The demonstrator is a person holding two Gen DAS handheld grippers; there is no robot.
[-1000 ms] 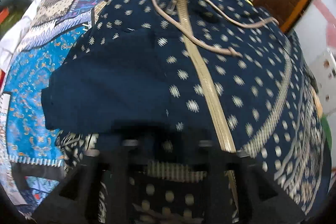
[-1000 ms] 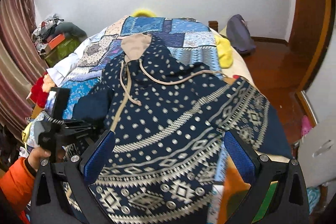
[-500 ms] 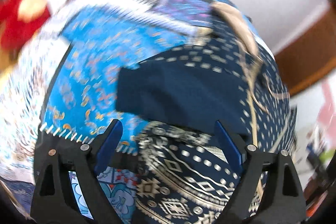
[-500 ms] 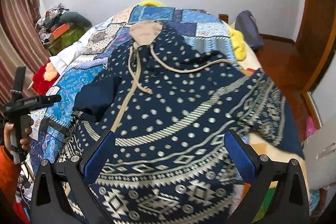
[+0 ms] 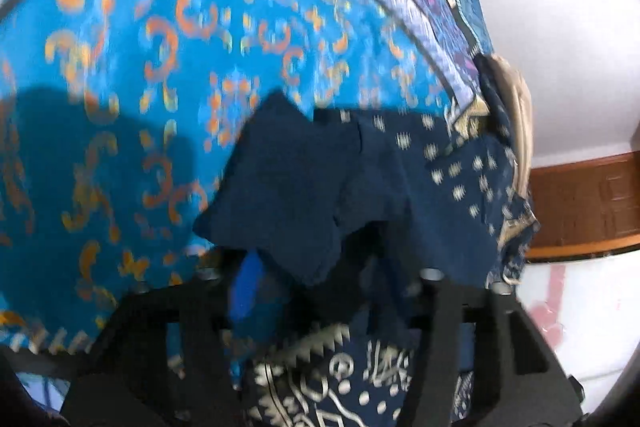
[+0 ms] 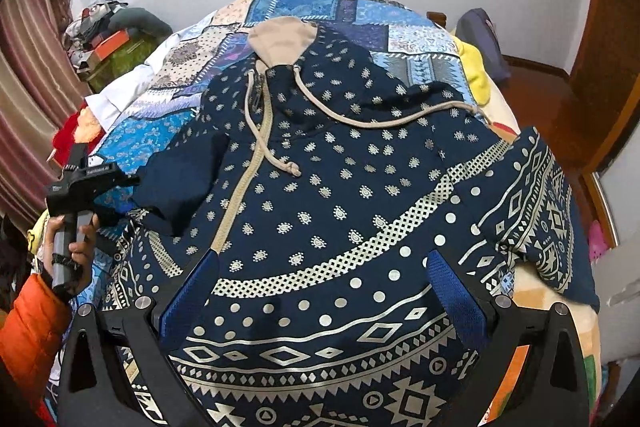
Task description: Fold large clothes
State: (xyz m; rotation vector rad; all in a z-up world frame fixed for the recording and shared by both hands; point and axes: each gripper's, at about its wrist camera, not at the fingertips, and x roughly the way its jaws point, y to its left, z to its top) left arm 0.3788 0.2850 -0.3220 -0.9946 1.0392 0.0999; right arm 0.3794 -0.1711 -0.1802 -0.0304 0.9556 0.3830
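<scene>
A navy hoodie (image 6: 340,187) with cream patterns, a tan hood (image 6: 280,39) and drawstrings lies face up on a patchwork quilt (image 6: 304,7). Its one sleeve is folded in, and the plain navy cuff (image 6: 176,183) rests on the chest's left side. In the left wrist view that cuff (image 5: 288,195) lies between the jaws of my left gripper (image 5: 336,279). The jaws are closing, and the blue pad (image 5: 244,287) still stands clear of the cloth. My right gripper (image 6: 320,303) hangs open over the hoodie's lower front, holding nothing. The other sleeve (image 6: 548,211) is folded in at the right.
A hand in an orange sleeve (image 6: 28,327) holds the left gripper (image 6: 92,183) at the bed's left edge. Piled clothes and boxes (image 6: 108,35) sit by a curtain (image 6: 24,67). A yellow item (image 6: 476,71) and a dark bag (image 6: 480,35) lie far right near a wooden door (image 6: 608,67).
My left gripper swung from above the hoodie's chest to the bed's left side, rolled, and came down at the sleeve cuff. My right gripper sank closer to the hoodie.
</scene>
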